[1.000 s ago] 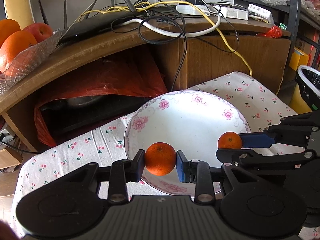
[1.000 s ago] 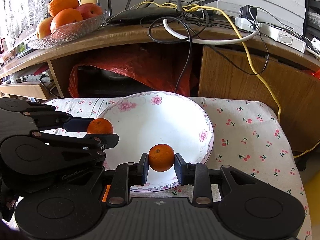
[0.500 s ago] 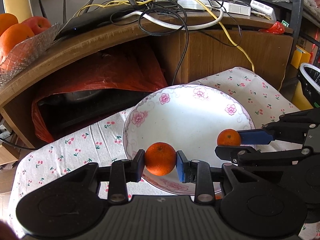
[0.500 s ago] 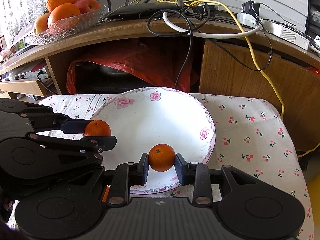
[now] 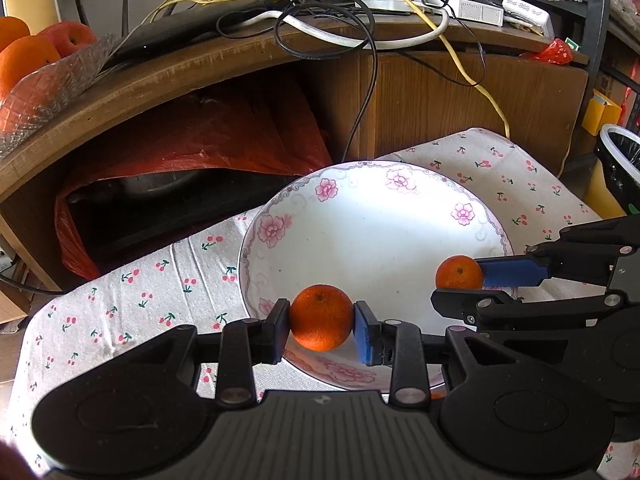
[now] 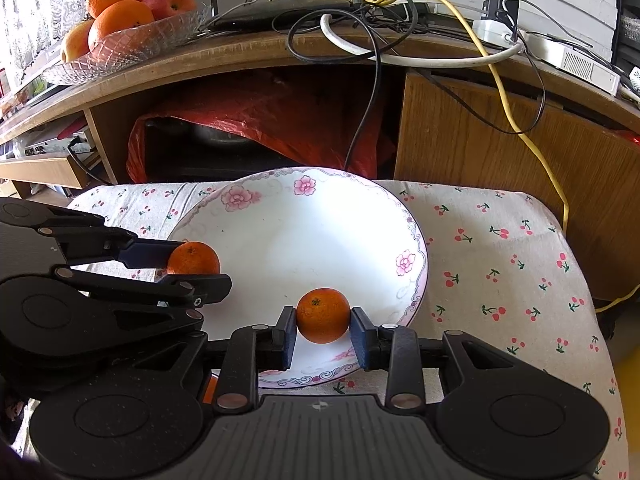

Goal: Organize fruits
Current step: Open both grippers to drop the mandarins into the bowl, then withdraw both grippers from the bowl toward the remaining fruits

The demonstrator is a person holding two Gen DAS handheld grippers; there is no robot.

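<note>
Left to right: the left hand-held gripper point(image 5: 322, 326) pinches a mandarin point(image 5: 321, 323) over the near left rim of the flowered plate point(image 5: 372, 216). The right hand-held gripper point(image 6: 323, 326) pinches a second mandarin point(image 6: 323, 314) over the near right rim (both fruits appear clear of the china). To place them well, each should probably be lowered until it touches the plate's flat centre before the jaws part, set slightly apart so neither rolls onto the cherry-print surface point(image 6: 500, 248).

A lived-in home: cherry-print tablecloth point(image 6: 500, 256); floral plate point(image 6: 408, 240); wooden desk point(image 6: 480, 140); tangled cables point(image 6: 376, 32); glass fruit bowl point(image 6: 132, 44)
</note>
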